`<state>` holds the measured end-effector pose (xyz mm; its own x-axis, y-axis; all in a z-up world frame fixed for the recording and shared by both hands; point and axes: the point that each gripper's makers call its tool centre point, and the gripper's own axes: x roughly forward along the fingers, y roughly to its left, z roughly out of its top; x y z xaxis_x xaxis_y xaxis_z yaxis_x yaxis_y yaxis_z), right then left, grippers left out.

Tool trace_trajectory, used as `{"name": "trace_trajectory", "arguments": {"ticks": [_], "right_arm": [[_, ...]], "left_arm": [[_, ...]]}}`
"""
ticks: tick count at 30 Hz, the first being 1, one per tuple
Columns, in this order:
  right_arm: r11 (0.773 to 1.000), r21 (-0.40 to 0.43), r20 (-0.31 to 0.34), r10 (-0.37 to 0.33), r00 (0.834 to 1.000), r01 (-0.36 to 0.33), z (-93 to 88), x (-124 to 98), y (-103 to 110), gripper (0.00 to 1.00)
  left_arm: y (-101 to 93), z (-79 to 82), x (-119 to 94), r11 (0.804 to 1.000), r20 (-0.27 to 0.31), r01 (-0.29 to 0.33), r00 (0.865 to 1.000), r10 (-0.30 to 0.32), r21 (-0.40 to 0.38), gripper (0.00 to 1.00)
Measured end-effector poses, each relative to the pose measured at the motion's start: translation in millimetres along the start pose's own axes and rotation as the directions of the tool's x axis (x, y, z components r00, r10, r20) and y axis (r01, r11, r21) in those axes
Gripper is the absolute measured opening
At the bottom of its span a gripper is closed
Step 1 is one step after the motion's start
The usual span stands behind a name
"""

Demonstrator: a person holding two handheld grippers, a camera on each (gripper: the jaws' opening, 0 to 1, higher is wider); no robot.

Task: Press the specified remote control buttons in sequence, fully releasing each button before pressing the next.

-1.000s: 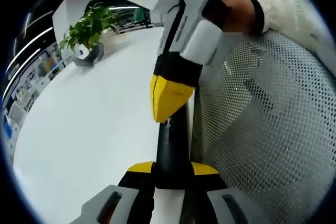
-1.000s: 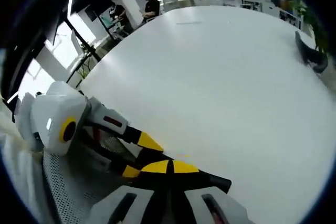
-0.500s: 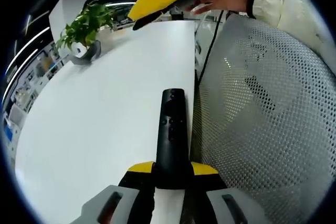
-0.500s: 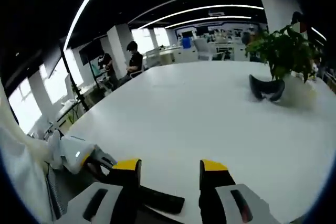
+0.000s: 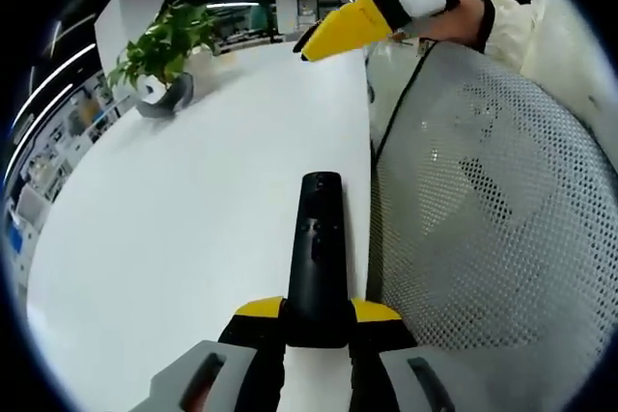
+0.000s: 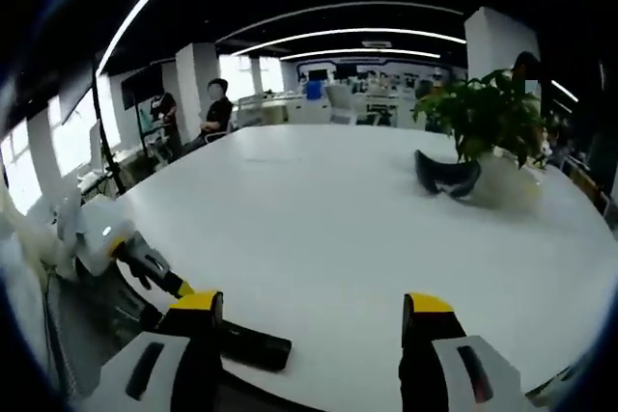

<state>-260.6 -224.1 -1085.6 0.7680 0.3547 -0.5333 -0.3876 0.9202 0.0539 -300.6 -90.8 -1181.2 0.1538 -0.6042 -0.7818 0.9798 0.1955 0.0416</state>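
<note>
A black remote control (image 5: 319, 243) lies lengthwise along the white table's (image 5: 193, 209) right edge, its near end clamped between my left gripper's (image 5: 317, 312) yellow-tipped jaws. The remote's buttons face up and nothing touches them. My right gripper (image 5: 350, 26) hovers well above and beyond the remote at the top of the left gripper view, a person's hand (image 5: 463, 16) holding it. In the right gripper view my right gripper (image 6: 311, 306) stands wide open with nothing between its jaws. Below it are the remote (image 6: 249, 345) and the left gripper (image 6: 130, 253).
A white mesh chair back (image 5: 492, 229) stands close along the table's right edge. A potted plant (image 6: 483, 118) and a dark curved object (image 6: 446, 177) sit at the far end of the table. Seated people (image 6: 214, 108) are in the background office.
The right gripper, whose shut tip was down on the remote a second ago, has lifted up and away from it and opened its jaws. The left gripper still holds the remote in place.
</note>
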Motion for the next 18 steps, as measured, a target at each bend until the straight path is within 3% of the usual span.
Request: {"name": "trace_trajectory", "arguments": {"ticks": [5,10,14,18], "right_arm": [[0.998,-0.007,-0.01,-0.057,0.998,0.057,-13.0,2.0,-15.7,0.85],[0.996,0.012,0.031,-0.086,0.996,0.086,-9.1,2.6,-22.3,0.85],[0.982,-0.1,0.022,-0.158,0.987,0.159,-13.8,3.0,-31.8,0.87],[0.993,-0.024,0.048,-0.113,0.992,0.114,-11.5,4.1,-29.2,0.91]], "left_arm": [[16.5,4.5,-7.7,1.0,0.0,-0.011,1.0,0.011,0.006,0.23],[36.1,10.2,-18.9,1.0,0.01,-0.028,1.0,0.028,0.007,0.23],[53.4,11.2,-25.4,0.998,-0.007,-0.045,0.999,0.045,0.045,0.23],[70.6,11.7,-29.0,0.997,-0.013,-0.054,0.998,0.054,0.047,0.23]]}}
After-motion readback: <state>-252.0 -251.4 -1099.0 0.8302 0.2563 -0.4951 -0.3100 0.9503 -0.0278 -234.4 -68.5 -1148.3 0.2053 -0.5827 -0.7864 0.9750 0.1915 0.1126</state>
